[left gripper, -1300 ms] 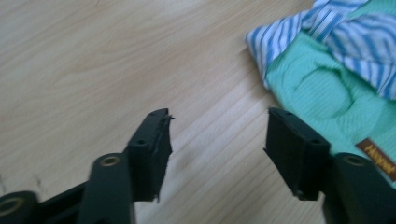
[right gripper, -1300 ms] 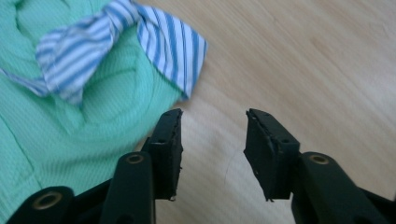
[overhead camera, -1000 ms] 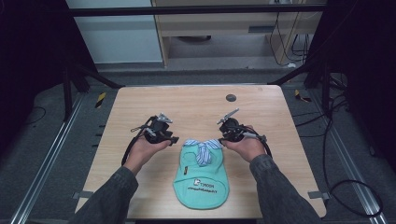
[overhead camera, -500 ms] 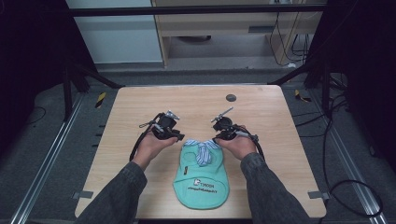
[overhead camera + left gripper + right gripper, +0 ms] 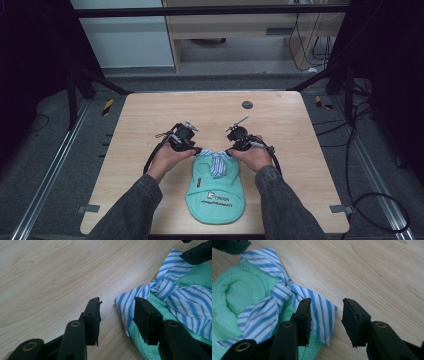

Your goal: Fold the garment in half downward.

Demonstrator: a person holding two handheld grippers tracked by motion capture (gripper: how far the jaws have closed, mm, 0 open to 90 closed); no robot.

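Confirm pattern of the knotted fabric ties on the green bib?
Blue and white stripes on the knotted fabric ties; right gripper view shows it best.

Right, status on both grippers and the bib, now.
Left gripper open, jaws just opening, strap end between them, unpinched. Right gripper likewise at the other strap end. Green bib flat, straps knotted. Nothing in the way.

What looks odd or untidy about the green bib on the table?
Nothing is damaged or spilled. The green bib lies flat, but its striped ties are knotted and twisted at the neck, their ends splayed unevenly to each side. Both claws, left and right, stand open beside those ends.
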